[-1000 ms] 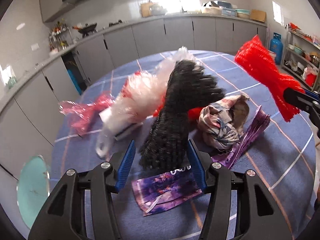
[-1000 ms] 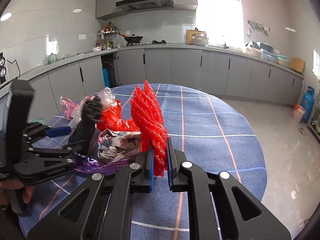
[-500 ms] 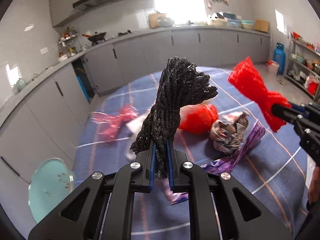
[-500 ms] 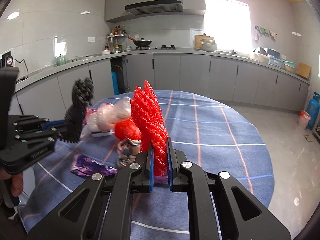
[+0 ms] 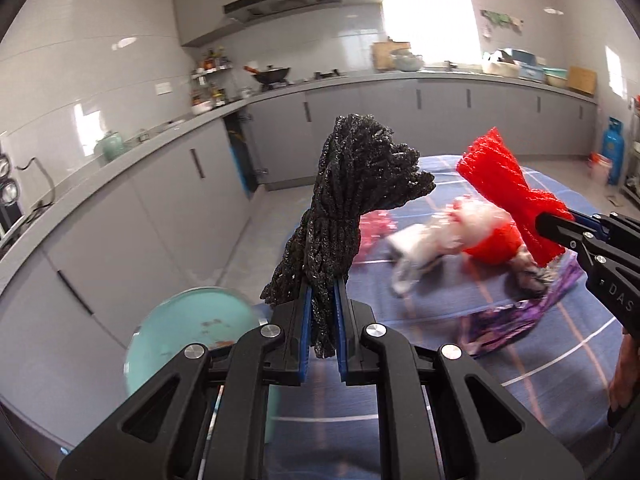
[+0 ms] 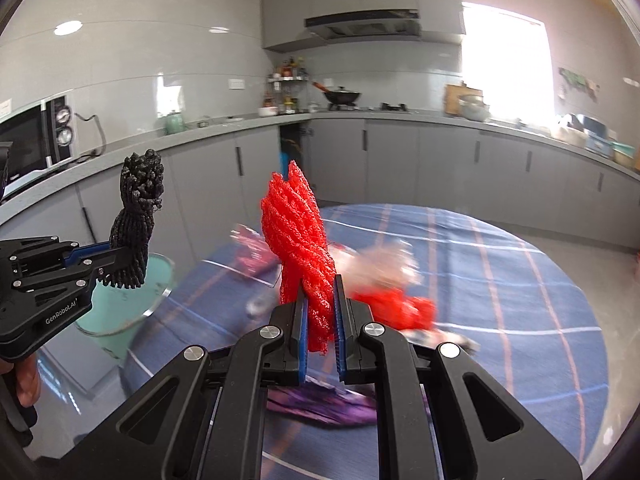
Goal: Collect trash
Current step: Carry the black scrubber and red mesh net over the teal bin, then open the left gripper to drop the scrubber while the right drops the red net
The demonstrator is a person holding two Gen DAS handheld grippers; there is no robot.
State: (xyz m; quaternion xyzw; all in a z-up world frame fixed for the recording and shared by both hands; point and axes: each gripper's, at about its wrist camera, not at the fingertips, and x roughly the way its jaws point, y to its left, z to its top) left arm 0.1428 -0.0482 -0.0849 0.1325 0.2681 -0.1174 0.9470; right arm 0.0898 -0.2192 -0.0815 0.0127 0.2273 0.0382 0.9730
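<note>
Left gripper [image 5: 322, 334] clenched on black bumpy net bundle [image 5: 352, 200], bundle stood up tall at frame middle. Round teal trash bin [image 5: 172, 332] sat lower left of it, just beside table edge; left hand nearer bin. Right gripper [image 6: 320, 330] clenched on red bumpy net bundle [image 6: 298, 236], upright. Farther off, mid right: more trash, blurry, on blue checked tablecloth [image 5: 560, 368].

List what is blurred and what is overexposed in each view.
Left wrist view: the trash pile on the table is motion-smeared, the black mesh stays sharp, the window is blown out. Right wrist view: the pile smears, the red mesh is crisp, the window glares.
</note>
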